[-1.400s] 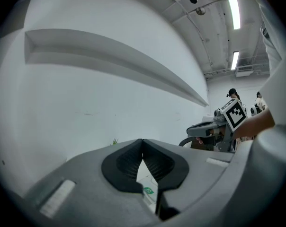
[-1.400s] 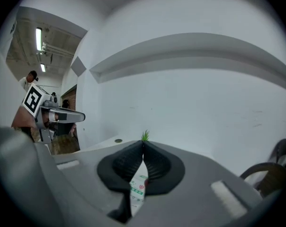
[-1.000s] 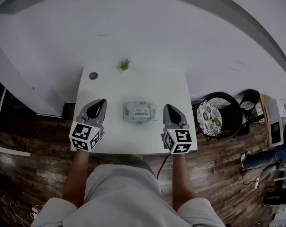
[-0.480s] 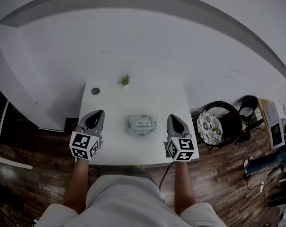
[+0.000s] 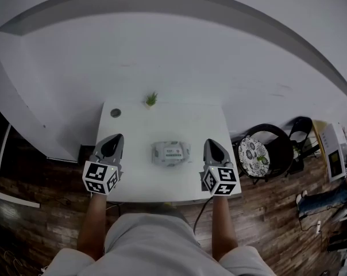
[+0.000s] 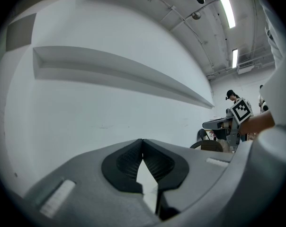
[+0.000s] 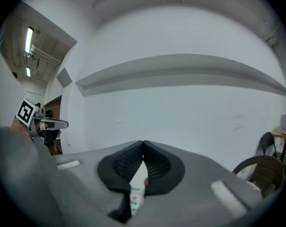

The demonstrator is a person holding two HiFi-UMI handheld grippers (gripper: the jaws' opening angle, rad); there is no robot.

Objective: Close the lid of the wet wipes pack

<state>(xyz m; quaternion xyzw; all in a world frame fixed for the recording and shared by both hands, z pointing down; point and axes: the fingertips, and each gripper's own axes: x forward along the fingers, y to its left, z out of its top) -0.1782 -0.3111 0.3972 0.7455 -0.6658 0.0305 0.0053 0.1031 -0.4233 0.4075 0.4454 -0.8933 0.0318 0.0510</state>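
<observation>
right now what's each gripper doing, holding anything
Left gripper: jaws closed, holding nothing.
Right gripper: jaws closed, holding nothing; it is not touching the wet wipes pack.

The wet wipes pack [image 5: 170, 153] is lying near the middle of the table [image 5: 162, 122]. The left gripper [image 5: 115, 138] is sitting to the pack's left and the right gripper [image 5: 211, 142] to its right, both apart from it. A small plant [image 5: 151, 99] is standing behind the pack at the far edge. A round disc [image 5: 115, 112] is lying behind and left of the pack. A chair [image 5: 264, 149] is standing to the pack's right, off the table.
</observation>
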